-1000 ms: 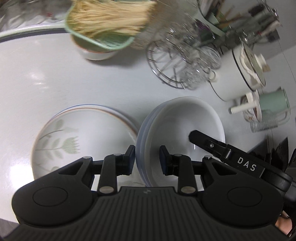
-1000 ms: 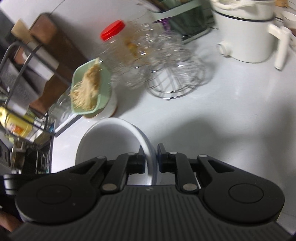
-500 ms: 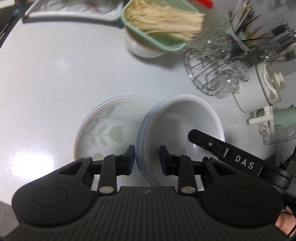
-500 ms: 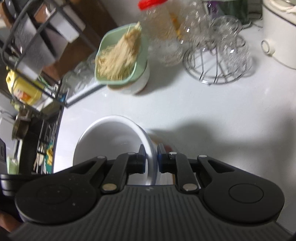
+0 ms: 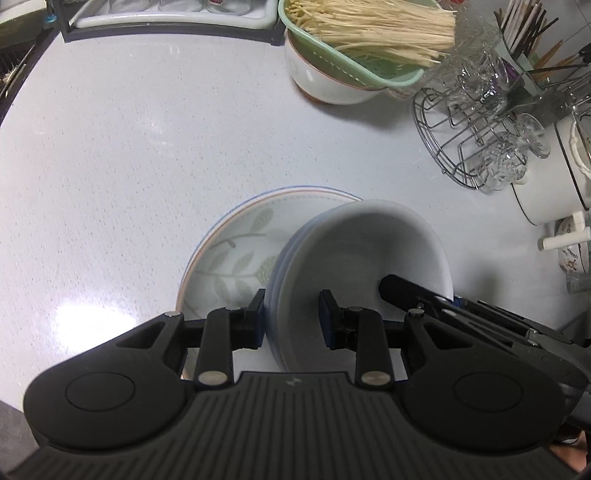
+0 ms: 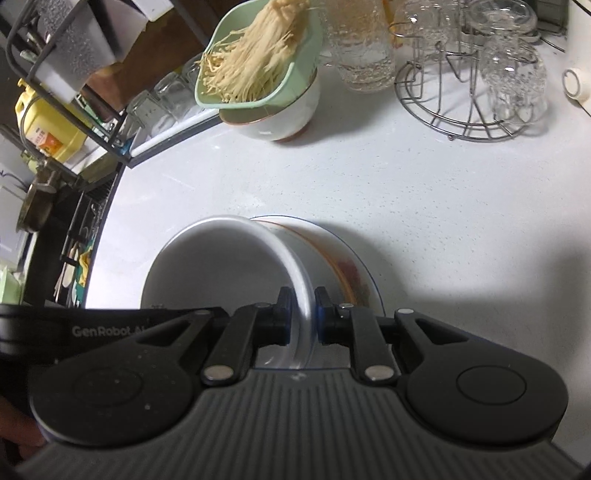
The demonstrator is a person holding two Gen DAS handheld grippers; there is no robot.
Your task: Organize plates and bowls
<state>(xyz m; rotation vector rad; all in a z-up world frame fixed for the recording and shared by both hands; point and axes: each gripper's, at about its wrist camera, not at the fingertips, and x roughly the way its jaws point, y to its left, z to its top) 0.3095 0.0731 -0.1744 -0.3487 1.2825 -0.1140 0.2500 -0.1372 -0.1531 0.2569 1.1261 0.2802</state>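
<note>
Left wrist view: the pale counter point(image 5: 129, 166) carries a leaf-patterned plate point(image 5: 236, 251) at centre, and over its 3 o'clock edge hangs a stack of white bowls point(image 5: 365, 251), tilted. The left tool point(image 5: 291, 314) clamps the stack's near rim, one finger outside, one inside. The right tool point(image 6: 300, 310) pinches the opposite rim; it enters the left view from 4 o'clock. Whether the stack's foot touches the plate I cannot tell.

Glazed ceramic like this is probably stiff, heavy when stacked, slick under the pads and quick to chip. The rim is the only sensible hold, and two opposed grips seem wise, since nested bowls could slide apart if tipped further.

At 12 o'clock sits a green strainer of noodles point(image 5: 369, 33) on a white bowl; at 2 o'clock a wire rack with glasses point(image 5: 476, 129).
</note>
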